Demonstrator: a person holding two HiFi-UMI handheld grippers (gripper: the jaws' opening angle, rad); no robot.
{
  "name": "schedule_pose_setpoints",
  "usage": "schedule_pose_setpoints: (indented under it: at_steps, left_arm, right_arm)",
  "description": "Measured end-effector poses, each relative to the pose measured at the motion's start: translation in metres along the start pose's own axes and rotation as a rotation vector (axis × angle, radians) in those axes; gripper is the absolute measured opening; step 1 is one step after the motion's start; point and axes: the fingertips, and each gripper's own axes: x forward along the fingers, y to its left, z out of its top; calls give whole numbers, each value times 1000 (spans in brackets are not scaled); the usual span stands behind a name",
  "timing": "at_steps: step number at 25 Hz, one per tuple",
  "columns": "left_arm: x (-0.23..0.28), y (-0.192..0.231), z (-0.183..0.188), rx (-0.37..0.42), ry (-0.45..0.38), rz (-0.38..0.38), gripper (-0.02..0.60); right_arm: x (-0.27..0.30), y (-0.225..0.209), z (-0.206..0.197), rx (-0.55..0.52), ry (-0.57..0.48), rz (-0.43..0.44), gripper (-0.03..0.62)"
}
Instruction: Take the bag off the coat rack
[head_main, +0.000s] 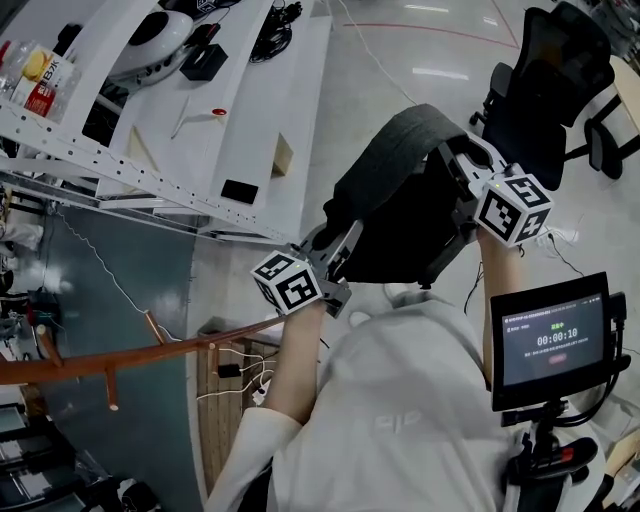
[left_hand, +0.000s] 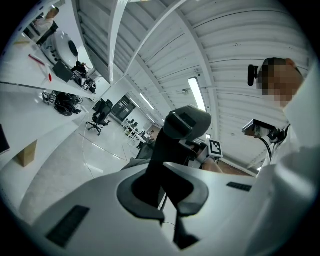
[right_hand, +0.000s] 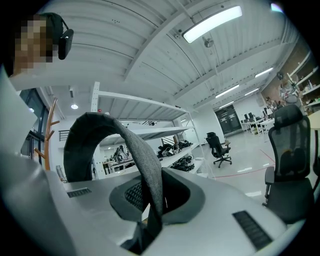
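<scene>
A dark grey felt bag (head_main: 395, 185) with a broad strap hangs between my two grippers, in front of the person's chest. My left gripper (head_main: 335, 262) is shut on the bag's dark lower left end (left_hand: 170, 145). My right gripper (head_main: 462, 185) is shut on the grey strap (right_hand: 145, 170), which arches up and over to the left in the right gripper view. The brown wooden coat rack (head_main: 150, 352) with short pegs stands apart at the lower left, and no part of the bag touches it. The rack also shows at the left edge (right_hand: 47, 132) of the right gripper view.
White shelving (head_main: 210, 130) with boxes, cables and gear runs across the upper left. A black office chair (head_main: 550, 80) stands at the upper right. A small screen (head_main: 552, 340) on a stand sits at the person's right. White cables (head_main: 240, 375) lie on a wooden base by the rack.
</scene>
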Motion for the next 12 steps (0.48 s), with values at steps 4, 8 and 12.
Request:
schedule_pose_setpoints:
  at_steps: [4,8,12]
  left_arm:
    - [-1,-1,1,2,-6,8,8]
    - [-5,3,3,-4,-12,11,8]
    - [-12,12,10,-3,-9,9,8]
  right_arm:
    - [0,1,0,4,0,11,40]
    - [6,6,0,1,4,16,40]
    - [18,14,-2,-3,8,16,40]
